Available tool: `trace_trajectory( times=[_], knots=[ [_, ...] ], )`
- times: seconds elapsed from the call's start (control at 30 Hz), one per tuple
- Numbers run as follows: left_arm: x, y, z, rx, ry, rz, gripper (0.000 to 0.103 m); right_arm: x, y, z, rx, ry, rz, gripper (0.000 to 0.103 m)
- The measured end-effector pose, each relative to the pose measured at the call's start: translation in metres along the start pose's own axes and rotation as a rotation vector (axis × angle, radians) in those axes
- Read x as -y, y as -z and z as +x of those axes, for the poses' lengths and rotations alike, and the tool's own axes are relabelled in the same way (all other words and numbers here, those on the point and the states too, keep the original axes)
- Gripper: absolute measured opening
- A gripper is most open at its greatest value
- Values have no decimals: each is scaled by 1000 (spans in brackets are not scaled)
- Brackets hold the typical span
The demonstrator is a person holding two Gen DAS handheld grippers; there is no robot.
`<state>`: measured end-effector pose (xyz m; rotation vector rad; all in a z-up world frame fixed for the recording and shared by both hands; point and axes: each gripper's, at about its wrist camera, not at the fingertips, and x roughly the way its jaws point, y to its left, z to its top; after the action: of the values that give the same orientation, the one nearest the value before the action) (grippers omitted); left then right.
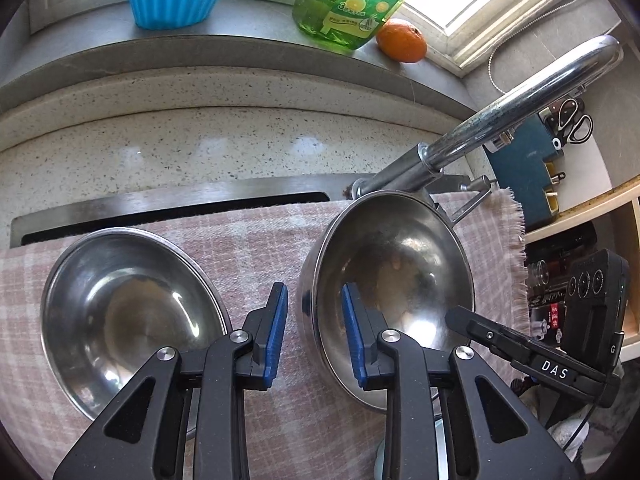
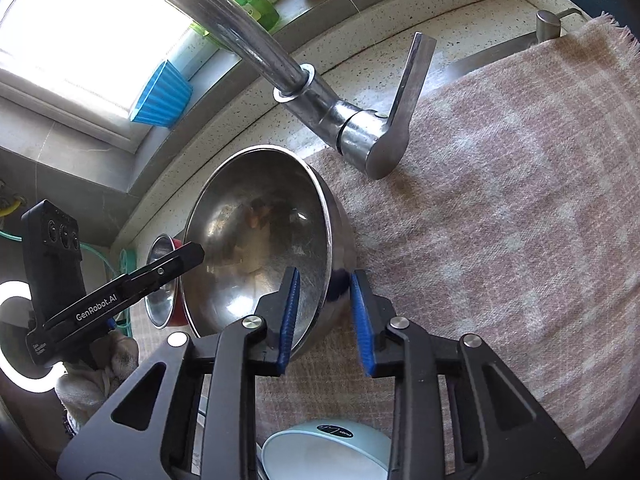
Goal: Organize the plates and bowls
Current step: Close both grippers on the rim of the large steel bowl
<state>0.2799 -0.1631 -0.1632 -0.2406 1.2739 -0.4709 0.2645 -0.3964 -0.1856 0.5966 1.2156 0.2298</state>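
On the counter, a pink checked woven towel (image 1: 248,248) with a frayed edge covers the sink. A deep, round, polished steel bowl (image 1: 400,280) sits on it below the curved chrome faucet (image 1: 500,120). A shallower steel dish (image 1: 128,312) lies at the bowl's 9 o'clock, its near rim hidden by the gripper frame. The left gripper (image 1: 314,332) is clenched on the bowl's wall at one side. The right gripper (image 2: 326,316) is clenched on the opposite side, with one ribbed blue pad inside and one outside. A pale glazed dish (image 2: 328,452) is cut off at 6 o'clock.
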Motion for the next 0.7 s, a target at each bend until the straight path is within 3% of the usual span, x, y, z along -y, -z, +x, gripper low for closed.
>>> trace_trajectory(
  times=[0.07, 0.37, 0.7],
  knots=[
    [2, 1, 2, -3, -3, 7, 17, -1, -1, 1, 2, 11, -1, 21],
    [1, 3, -4, 12, -4, 4, 17, -10, 2, -6, 5, 15, -20, 20],
    [-8, 17, -45, 71, 33, -18, 17, -38, 22, -32, 17, -20, -80, 20]
  ],
)
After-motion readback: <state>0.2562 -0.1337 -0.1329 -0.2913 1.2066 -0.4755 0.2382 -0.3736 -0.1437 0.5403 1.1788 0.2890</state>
